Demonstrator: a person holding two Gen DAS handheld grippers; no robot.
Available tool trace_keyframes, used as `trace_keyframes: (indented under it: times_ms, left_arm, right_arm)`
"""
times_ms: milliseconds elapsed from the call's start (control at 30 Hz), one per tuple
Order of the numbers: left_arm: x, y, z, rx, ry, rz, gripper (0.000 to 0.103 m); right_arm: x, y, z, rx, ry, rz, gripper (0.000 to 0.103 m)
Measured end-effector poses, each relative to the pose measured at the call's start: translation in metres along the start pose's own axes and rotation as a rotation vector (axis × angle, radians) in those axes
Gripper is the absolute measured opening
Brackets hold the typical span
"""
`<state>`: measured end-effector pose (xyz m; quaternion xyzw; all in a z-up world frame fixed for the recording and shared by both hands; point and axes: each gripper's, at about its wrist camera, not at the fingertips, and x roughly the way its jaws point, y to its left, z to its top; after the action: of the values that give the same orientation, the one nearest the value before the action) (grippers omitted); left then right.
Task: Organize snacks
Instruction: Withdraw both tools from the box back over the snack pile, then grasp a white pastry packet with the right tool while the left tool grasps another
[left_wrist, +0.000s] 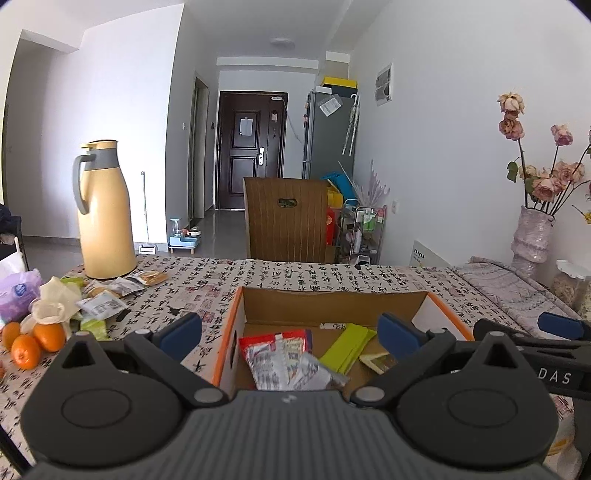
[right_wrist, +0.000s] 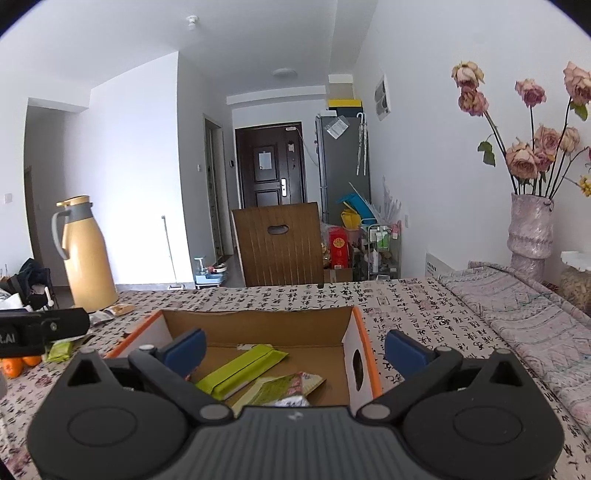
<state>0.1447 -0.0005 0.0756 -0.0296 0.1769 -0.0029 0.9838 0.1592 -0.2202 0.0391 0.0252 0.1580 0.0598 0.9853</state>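
Jaws: left gripper and right gripper both stood wide, empty.
Snacks: some in the box — loose packets beside the flask.
Risk: reaching left might knock the oranges rolling.

Walls: we see plain white walls around a narrow hallway
Door: we find a dark brown panelled door at its far end
Fridge: a tall grey refrigerator stands right of it
Chair: a brown wooden chair back faces our table
Light: a round ceiling lamp, unlit; daylight
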Motion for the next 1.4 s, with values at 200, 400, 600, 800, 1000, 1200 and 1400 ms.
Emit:
trace_keyframes:
  times_ms: [200,400,600,800,1000,1200,1400]
  left_arm:
    - [-0.027,0.008,-0.016,0.001,0.011,0.0,0.103]
    - [-0.048,0.019,-0.038,-0.019,0.035,-0.009,0.103]
    - [-0.061,0.025,-0.061,-0.026,0.079,-0.01,0.103]
    - [-0.07,0.032,-0.086,-0.028,0.127,-0.012,0.103]
    - [-0.077,0.036,-0.107,-0.022,0.148,-0.012,0.103]
    - [-0.073,0.034,-0.115,-0.023,0.175,-0.031,0.103]
    - [-0.067,0.033,-0.119,-0.023,0.194,-0.033,0.103]
  right_arm:
    - [-0.033,0.007,-0.015,-0.01,0.012,0.005,0.103]
    - [-0.057,0.008,-0.035,-0.004,0.048,-0.004,0.103]
    - [-0.078,0.005,-0.056,-0.005,0.085,-0.015,0.103]
    - [-0.088,0.004,-0.079,-0.018,0.139,-0.021,0.103]
    - [-0.094,-0.001,-0.103,-0.022,0.198,-0.038,0.103]
    - [-0.095,0.001,-0.113,-0.036,0.216,-0.055,0.101]
    - [-0.077,0.004,-0.119,-0.031,0.268,-0.082,0.067]
